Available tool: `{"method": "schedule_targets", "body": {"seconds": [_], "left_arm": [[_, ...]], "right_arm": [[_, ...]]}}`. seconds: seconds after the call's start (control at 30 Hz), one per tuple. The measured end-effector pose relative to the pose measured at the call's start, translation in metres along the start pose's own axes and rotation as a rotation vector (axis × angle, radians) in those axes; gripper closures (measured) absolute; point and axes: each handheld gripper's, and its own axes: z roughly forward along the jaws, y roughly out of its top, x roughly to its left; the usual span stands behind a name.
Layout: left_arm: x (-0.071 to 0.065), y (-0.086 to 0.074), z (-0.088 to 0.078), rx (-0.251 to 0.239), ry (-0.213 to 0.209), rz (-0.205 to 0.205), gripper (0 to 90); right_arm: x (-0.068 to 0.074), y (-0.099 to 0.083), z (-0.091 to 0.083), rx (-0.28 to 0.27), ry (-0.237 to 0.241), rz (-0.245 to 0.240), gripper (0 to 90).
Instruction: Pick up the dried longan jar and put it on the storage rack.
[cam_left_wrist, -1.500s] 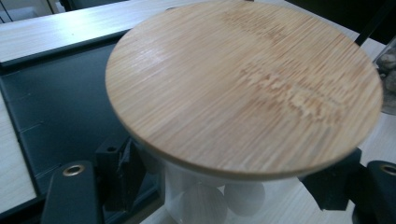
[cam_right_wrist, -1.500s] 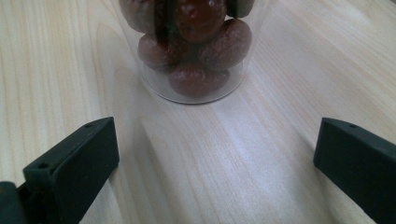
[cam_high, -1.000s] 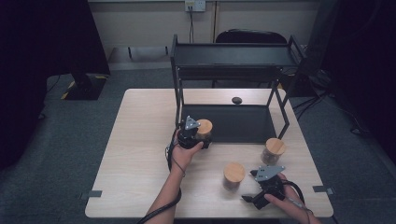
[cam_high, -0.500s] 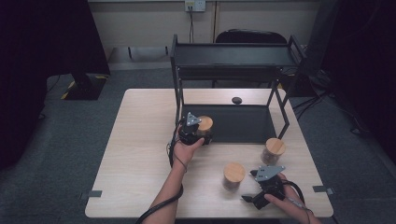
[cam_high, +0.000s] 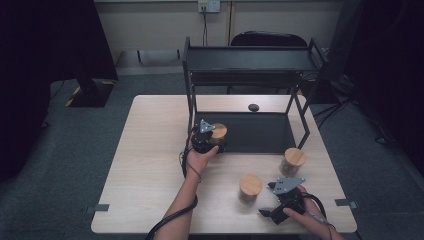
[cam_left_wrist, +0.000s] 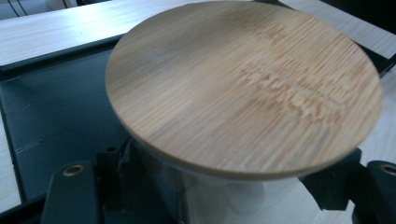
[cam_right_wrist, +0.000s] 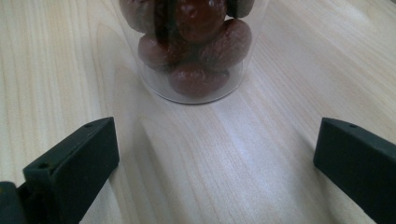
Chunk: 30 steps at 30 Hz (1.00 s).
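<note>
My left gripper (cam_high: 215, 142) is shut on a glass jar with a round bamboo lid (cam_high: 219, 131) at the front left corner of the black rack's lower shelf (cam_high: 260, 135). In the left gripper view the lid (cam_left_wrist: 243, 88) looms large, and the jaws of my left gripper (cam_left_wrist: 224, 191) clamp the glass just under it. Whether the jar rests on the shelf I cannot tell. My right gripper (cam_high: 265, 199) lies near the table's front edge, open, facing a second lidded jar (cam_high: 250, 186). In the right gripper view that jar (cam_right_wrist: 196, 46) holds brown round pieces, just beyond my right gripper (cam_right_wrist: 217, 140).
A third lidded jar (cam_high: 292, 160) stands by the rack's front right leg. The rack's top shelf (cam_high: 250, 52) overhangs the lower one. A small black disc (cam_high: 253, 107) lies on the table (cam_high: 150, 165) behind the rack. A chair (cam_high: 270, 39) stands beyond.
My left gripper has edged the jar slightly toward the rack. The right gripper has kept still.
</note>
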Motion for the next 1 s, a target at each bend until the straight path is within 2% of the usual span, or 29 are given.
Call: {"method": "schedule_targets", "body": {"seconds": [0.67,1.0], "left_arm": [[0.001,0.01,0.008,-0.012,0.025,-0.009,25.8],[0.003,0.013,0.013,-0.018,0.055,-0.011,25.8]], "right_arm": [[0.0,0.0,0.0,0.0,0.0,0.0,0.0],[0.0,0.0,0.0,0.0,0.0,0.001,0.0]]}}
